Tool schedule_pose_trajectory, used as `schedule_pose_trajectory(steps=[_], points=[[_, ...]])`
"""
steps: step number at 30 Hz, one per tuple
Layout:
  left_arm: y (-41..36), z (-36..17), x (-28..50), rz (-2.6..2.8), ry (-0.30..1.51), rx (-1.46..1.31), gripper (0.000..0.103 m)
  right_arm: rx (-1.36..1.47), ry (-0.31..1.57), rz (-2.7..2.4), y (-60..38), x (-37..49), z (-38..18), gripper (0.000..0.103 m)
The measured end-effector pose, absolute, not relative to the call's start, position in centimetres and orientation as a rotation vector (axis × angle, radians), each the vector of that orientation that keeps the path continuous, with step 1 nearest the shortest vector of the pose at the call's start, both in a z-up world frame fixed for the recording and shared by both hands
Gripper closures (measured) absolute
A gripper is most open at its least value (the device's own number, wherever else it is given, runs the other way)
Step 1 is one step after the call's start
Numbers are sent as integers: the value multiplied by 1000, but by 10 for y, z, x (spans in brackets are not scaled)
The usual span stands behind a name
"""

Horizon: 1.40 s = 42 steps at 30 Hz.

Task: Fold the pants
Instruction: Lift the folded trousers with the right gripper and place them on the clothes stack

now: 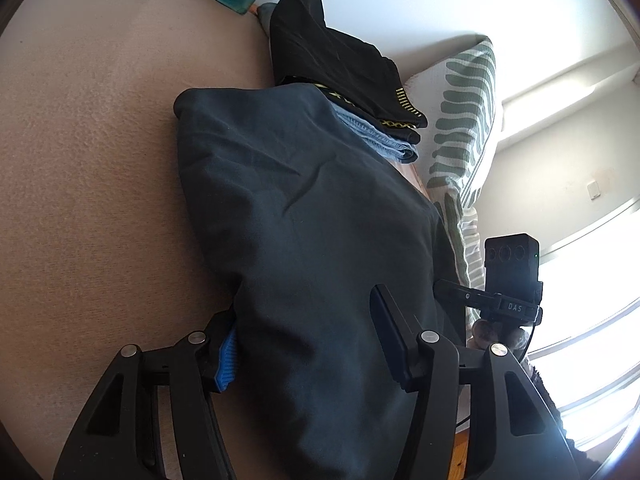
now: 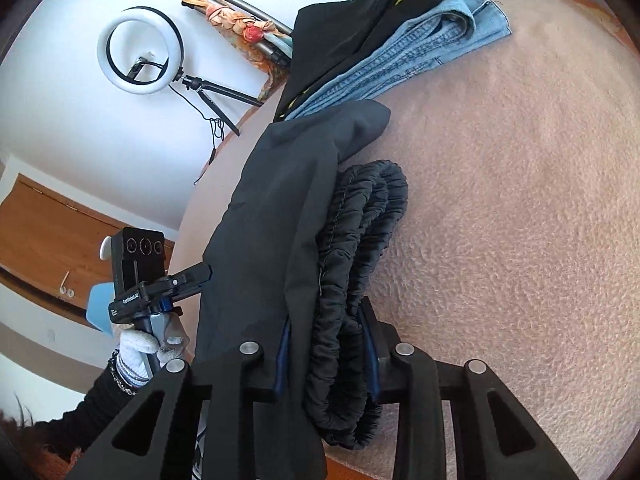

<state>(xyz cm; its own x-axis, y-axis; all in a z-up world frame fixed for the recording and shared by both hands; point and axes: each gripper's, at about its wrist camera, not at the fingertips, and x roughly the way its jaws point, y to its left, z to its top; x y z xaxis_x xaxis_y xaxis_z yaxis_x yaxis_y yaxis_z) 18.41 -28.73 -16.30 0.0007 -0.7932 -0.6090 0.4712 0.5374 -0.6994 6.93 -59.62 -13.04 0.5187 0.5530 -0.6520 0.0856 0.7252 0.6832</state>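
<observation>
Right wrist view: the right gripper (image 2: 326, 364) is clamped on the bunched elastic waistband (image 2: 360, 248) of the dark pants (image 2: 260, 220), blue pads pressing the gathered cloth from both sides. The pants lie doubled on the pink blanket (image 2: 520, 200), one layer draped over another, the far end reaching toward a stack of folded clothes (image 2: 400, 52), jeans under a black garment. The person's gloved hand (image 2: 148, 346) holds the left tool at the picture's left edge. A ring light (image 2: 140, 50) stands by the wall.

Left wrist view: the left gripper (image 1: 308, 344) straddles the near end of the pants (image 1: 300, 220). Cloth fills the gap between the fingers; the blue pad (image 1: 227, 360) on one side touches the fabric edge, the other finger lies on top of the cloth. Jaws stand at a middling width; probably a light hold, but whether both pads actually press I cannot tell, since the cloth hides the contact. A striped pillow (image 1: 464, 120) sits beyond the bed's edge side.

Judgement: the step in hand looks like the next fold, or carrying the folded bundle to the stack.

To do it well:
- confirm the left claw has all layers before lifting; a one-sided pinch will let the lower layer slide out
- raise both ends together and level, so the fold does not sag open
- keep the waistband bunch gripped deep, as the elastic is bulky and may squirm free
- lay it down square with the stack's edges, then let go only when the cloth rests flat.
</observation>
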Motion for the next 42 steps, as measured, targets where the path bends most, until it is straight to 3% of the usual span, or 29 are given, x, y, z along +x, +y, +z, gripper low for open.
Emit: schedule_pose_trajectory(steps=[1,3,4,5,8,9,12,24,42], points=[[-287,-163,184,-1021,1203,-332,50,729,998,318,-596,69,-128,73],[-287,-164,185,-1016,1204,-342,55,739,999,311,-597,71,-128,52],[-286,-165,186,-1012,1205,-344,58,774,1007,306,-598,73,-132,35],[-286,-165,186,-1007,1204,-343,62,814,1004,309,-598,75,-136,34],[-284,-164,187,-1002,1195,-346,73,738,1004,250,-582,81,-137,59],[-283,-163,187,-1000,1188,-345,81,715,1006,242,-577,82,-135,66],[-281,-156,186,-1011,1154,-346,91,655,988,205,-569,80,-118,78],[-292,-110,167,-1107,995,-261,96,312,888,152,-514,72,-43,82],[-321,-31,220,-1146,839,-242,97,213,724,55,-528,102,36,82]])
